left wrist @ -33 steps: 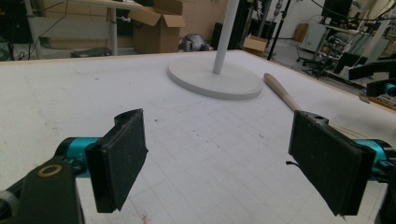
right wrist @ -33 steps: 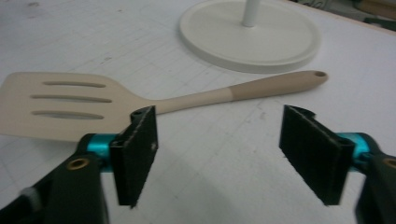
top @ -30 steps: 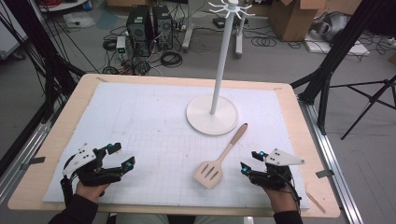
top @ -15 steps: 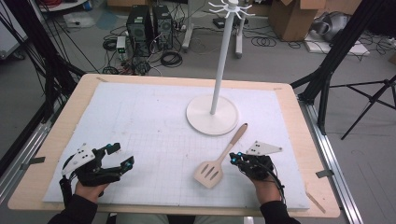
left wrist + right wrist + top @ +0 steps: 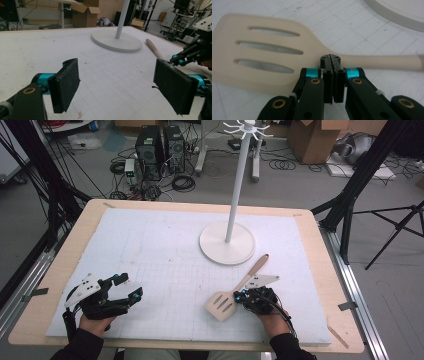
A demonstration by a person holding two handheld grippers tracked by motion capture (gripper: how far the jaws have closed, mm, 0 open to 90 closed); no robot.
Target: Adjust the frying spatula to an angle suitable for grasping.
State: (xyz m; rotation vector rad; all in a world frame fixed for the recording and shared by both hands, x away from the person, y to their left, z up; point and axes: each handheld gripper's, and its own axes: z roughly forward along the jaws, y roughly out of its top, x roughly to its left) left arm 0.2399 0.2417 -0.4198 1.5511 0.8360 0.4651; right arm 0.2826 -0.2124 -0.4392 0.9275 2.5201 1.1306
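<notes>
The right hand-held gripper (image 5: 333, 62), jaws together, sits at the spatula's (image 5: 235, 292) neck; the handle runs away toward the stand (image 5: 227, 242). The left hand-held gripper (image 5: 125, 287) rests well apart, jaws spread.

I log a cream slotted spatula (image 5: 262, 50) with a tan wooden handle. White stand (image 5: 227, 242), pole and round base alike. White mat (image 5: 165, 255) with a faint grey grid over a pale wood table (image 5: 65, 265). Both grippers, left gripper (image 5: 120, 82) and right gripper (image 5: 333, 75), black with teal collars and brass rivets.
</notes>
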